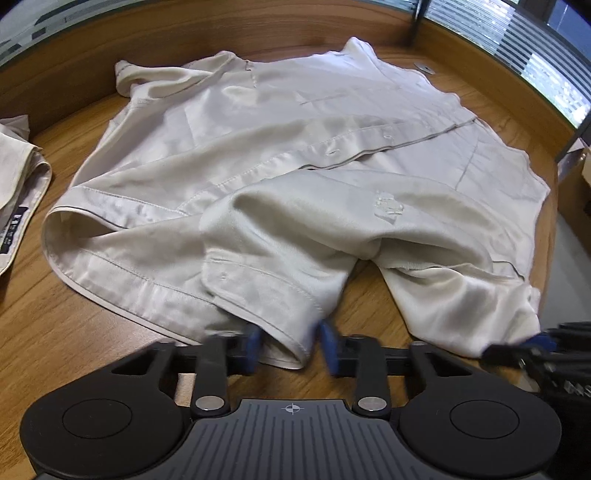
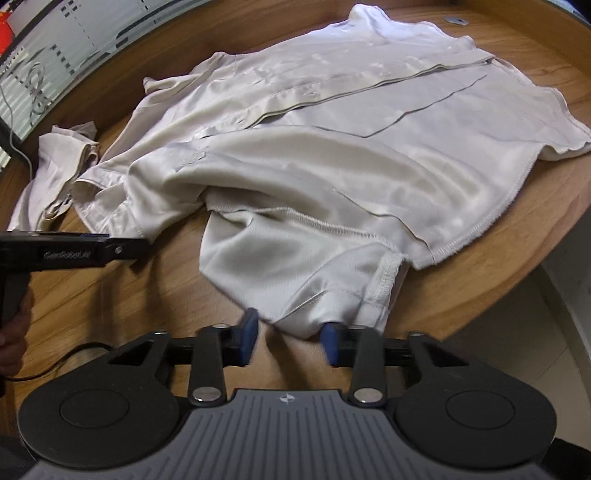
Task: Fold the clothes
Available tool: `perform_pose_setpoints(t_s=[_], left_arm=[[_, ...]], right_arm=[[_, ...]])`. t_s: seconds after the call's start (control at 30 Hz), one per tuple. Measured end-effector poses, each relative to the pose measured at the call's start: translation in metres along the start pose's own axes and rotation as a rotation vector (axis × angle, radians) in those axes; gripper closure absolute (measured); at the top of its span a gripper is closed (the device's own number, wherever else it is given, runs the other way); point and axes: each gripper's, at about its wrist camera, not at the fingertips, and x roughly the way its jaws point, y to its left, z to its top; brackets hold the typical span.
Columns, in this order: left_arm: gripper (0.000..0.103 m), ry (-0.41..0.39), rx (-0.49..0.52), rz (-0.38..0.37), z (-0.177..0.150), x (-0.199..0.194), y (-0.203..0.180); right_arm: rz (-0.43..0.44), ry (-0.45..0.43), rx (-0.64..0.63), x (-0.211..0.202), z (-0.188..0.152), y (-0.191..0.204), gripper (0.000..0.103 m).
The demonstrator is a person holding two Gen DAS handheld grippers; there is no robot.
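A cream satin button shirt (image 1: 280, 122) (image 2: 332, 122) lies spread across a round wooden table (image 1: 66, 332) (image 2: 122, 306). My left gripper (image 1: 291, 345) is open, and a folded cuff of the shirt lies between its blue pads at the near edge. My right gripper (image 2: 290, 339) is open too, with the bunched end of a sleeve between its pads. In the left wrist view the right gripper (image 1: 517, 347) comes in from the right at the sleeve's tip. The left gripper (image 2: 142, 244) shows from the side in the right wrist view, at the shirt's hem.
A second cream garment (image 1: 18, 177) (image 2: 55, 166) lies crumpled at the table's left. A small metal disc (image 1: 424, 68) (image 2: 456, 20) sits beyond the shirt's far side. The table edge drops away on the right (image 2: 535, 266). A hand (image 2: 11, 332) holds the left gripper's handle.
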Motion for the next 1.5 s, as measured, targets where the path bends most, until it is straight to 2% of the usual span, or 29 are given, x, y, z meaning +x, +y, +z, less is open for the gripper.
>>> perform_pose_setpoints(t_s=[0.03, 0.07, 0.2, 0.43, 0.6, 0.7, 0.73, 0.77, 0.83, 0.87, 0.93, 1.17, 1.33, 1.5], left_arm=[[0.095, 0.001, -0.001, -0.003, 0.001, -0.001, 0.000], [0.098, -0.007, 0.002, 0.005, 0.003, -0.005, -0.001], [0.099, -0.039, 0.019, 0.037, 0.017, -0.034, 0.004], [0.099, -0.087, 0.024, 0.088, 0.051, -0.096, 0.017], [0.097, -0.052, 0.002, 0.136, 0.048, -0.093, 0.024], [0.086, 0.013, -0.008, 0.146, 0.029, -0.077, 0.025], [0.075, 0.022, 0.005, 0.155, 0.023, -0.076, 0.023], [0.063, 0.019, 0.016, 0.166, 0.018, -0.078, 0.021], [0.052, -0.006, 0.040, 0.181, 0.013, -0.086, 0.014], [0.050, -0.021, 0.051, 0.182, 0.011, -0.090, 0.011], [0.044, -0.037, 0.056, 0.179, 0.011, -0.097, 0.004], [0.041, -0.077, 0.039, 0.184, 0.030, -0.089, -0.037], [0.041, -0.107, -0.045, 0.216, 0.050, -0.075, -0.088], [0.040, -0.131, -0.125, 0.247, 0.066, -0.062, -0.145]], right_arm=[[-0.004, -0.007, -0.001, 0.002, 0.001, 0.000, 0.094], [-0.001, -0.014, 0.001, 0.002, 0.003, -0.002, 0.098], [0.058, -0.033, 0.011, -0.022, 0.015, -0.012, 0.099], [0.147, -0.030, -0.031, -0.103, 0.049, -0.036, 0.099], [0.123, -0.012, -0.006, -0.115, 0.055, -0.058, 0.099], [0.087, 0.032, -0.025, -0.102, 0.048, -0.063, 0.089], [0.078, 0.042, -0.036, -0.101, 0.046, -0.065, 0.086], [0.071, 0.047, -0.048, -0.102, 0.044, -0.066, 0.086], [0.058, 0.053, -0.064, -0.106, 0.043, -0.071, 0.080], [0.047, 0.053, -0.071, -0.110, 0.043, -0.075, 0.073], [0.020, 0.045, -0.078, -0.116, 0.048, -0.087, 0.070], [-0.082, 0.010, -0.087, -0.128, 0.084, -0.158, 0.070], [-0.134, 0.002, -0.147, -0.118, 0.120, -0.225, 0.069], [-0.083, 0.015, -0.241, -0.101, 0.163, -0.282, 0.069]])
